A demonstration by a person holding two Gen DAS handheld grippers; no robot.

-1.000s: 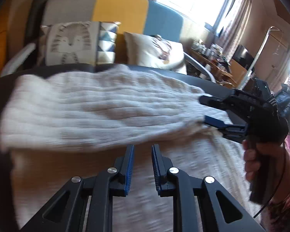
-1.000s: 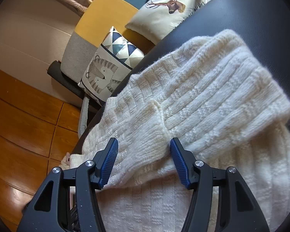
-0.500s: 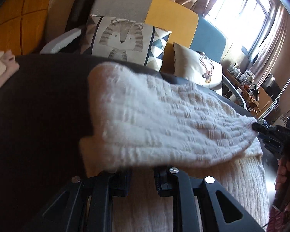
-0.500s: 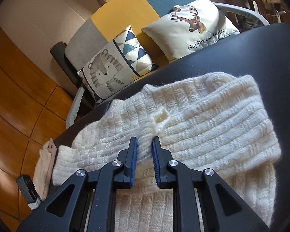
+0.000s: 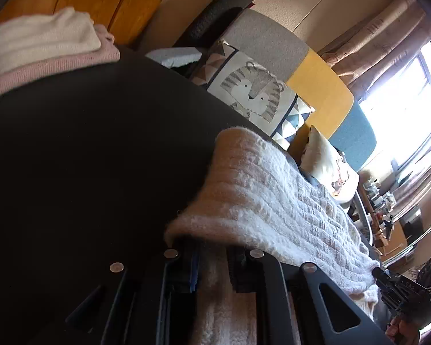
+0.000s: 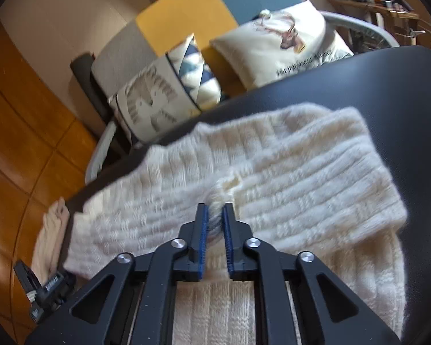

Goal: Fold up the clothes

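A cream cable-knit sweater (image 5: 273,201) lies partly folded on the black table (image 5: 86,158). My left gripper (image 5: 212,247) sits at the sweater's left end. Its jaws are closing on knit that fills the gap, and the folded edge drapes over and hides the tips. In the right wrist view the sweater (image 6: 301,178) spreads across the table (image 6: 402,86). My right gripper (image 6: 214,210) is closing there, its blue pads pinching a raised ridge of knit near the middle of the fold. The right gripper (image 5: 402,287) also shows at the sweater's far right end.
A stack of folded clothes (image 5: 37,46), white on pink, lies at the table's far left corner. Behind the table stands a grey, yellow and blue sofa with a tiger cushion (image 5: 252,92) and a deer cushion (image 6: 287,40). A cluttered wooden shelf (image 6: 382,3) stands at the right.
The left gripper swept left along the sweater and rolled, bringing the folded stack into view. The right jaws closed from wide apart onto a pinch of knit.
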